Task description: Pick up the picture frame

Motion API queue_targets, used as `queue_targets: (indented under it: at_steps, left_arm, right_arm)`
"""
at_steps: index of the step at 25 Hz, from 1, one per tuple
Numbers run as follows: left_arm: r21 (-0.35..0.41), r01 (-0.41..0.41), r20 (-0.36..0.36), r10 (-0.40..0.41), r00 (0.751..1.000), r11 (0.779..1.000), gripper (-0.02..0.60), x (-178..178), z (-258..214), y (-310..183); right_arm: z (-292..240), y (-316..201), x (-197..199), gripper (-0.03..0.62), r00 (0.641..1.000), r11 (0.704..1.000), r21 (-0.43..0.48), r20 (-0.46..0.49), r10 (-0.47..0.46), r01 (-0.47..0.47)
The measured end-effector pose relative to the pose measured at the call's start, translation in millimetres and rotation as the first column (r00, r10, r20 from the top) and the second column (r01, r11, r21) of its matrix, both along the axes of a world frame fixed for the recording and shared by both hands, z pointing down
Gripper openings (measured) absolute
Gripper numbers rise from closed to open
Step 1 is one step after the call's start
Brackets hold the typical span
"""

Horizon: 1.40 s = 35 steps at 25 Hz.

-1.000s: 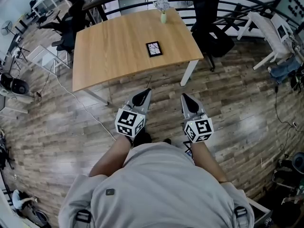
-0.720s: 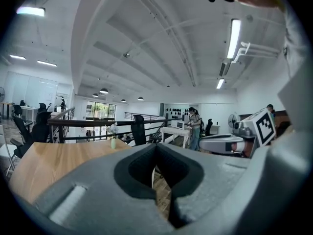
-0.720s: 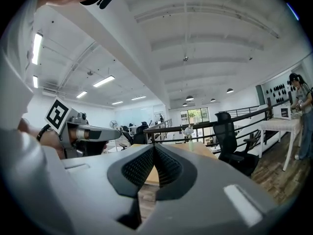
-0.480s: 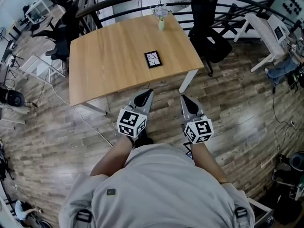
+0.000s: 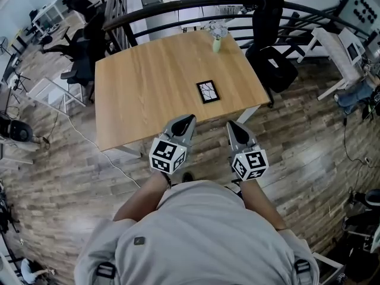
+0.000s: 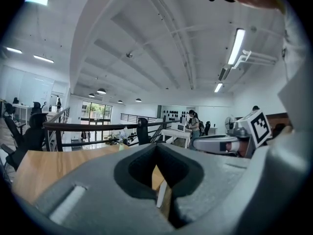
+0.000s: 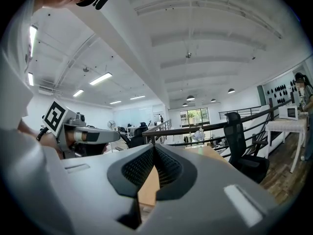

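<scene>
A small black picture frame (image 5: 208, 91) with a white cracked pattern lies flat on the wooden table (image 5: 148, 82), near its front right corner. My left gripper (image 5: 187, 120) is held level at the table's front edge, jaws shut with nothing in them. My right gripper (image 5: 233, 126) hangs beside it over the floor, just short of the table's front right corner, also shut and empty. In the left gripper view the shut jaws (image 6: 156, 148) point across the tabletop (image 6: 44, 165). The right gripper view shows its shut jaws (image 7: 154, 148) with table wood (image 7: 149, 190) behind.
A small vase with flowers (image 5: 217, 40) stands at the table's far edge. A black railing (image 5: 178, 10) runs behind the table. Office chairs (image 5: 273, 46) stand at the right and far left. A white bench (image 5: 338, 46) is at right. A cable (image 5: 83, 138) trails on the wood floor.
Both grippers have come forward to the table's front edge. The table and frame now sit nearer and a little to the right in the head view. Jaws stayed shut.
</scene>
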<state>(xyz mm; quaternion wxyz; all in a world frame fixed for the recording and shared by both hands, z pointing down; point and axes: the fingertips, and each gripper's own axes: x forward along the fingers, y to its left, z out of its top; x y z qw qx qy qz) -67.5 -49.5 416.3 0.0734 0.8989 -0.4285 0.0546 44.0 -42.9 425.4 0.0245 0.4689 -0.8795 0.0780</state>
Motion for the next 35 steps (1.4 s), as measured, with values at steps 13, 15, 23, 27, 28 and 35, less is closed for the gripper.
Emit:
queue_targets:
  at_steps: [13,15,23,27,28,35]
  left_arm:
    - [-0.03,0.03,0.004,-0.029,1.0,0.999,0.003,-24.6,19.0,-44.4]
    - [-0.034,0.05,0.003,-0.05,0.999,0.998,0.003,-23.9,19.7,-55.8]
    - [-0.036,0.149,0.0,-0.149,0.989,0.988,0.003,-11.9,14.9,-102.9]
    - [-0.039,0.168,0.006,-0.168,0.986,0.985,0.003,10.6,15.7,-123.9]
    - [-0.043,0.173,0.004,-0.173,0.985,0.984,0.003,15.5,15.9,-127.4]
    - [-0.049,0.231,0.033,-0.23,0.973,0.972,0.003,38.0,18.4,-148.5]
  right_arm:
    - [17.5,-48.6,-23.8,0.009,0.999,0.999,-0.043,0.015,-0.033,0.033]
    - [17.8,-61.2,-25.2,0.009,0.998,0.997,-0.041,0.019,-0.061,0.061]
    - [11.6,-118.9,-12.1,0.009,0.987,0.986,-0.035,0.028,-0.16,0.161]
    - [14.4,-144.1,6.0,0.009,0.981,0.98,-0.051,0.042,-0.191,0.193]
    - [15.6,-148.4,10.4,0.009,0.979,0.978,-0.055,0.044,-0.198,0.2]
    - [22.4,-176.9,39.0,0.009,0.966,0.964,-0.084,0.067,-0.248,0.253]
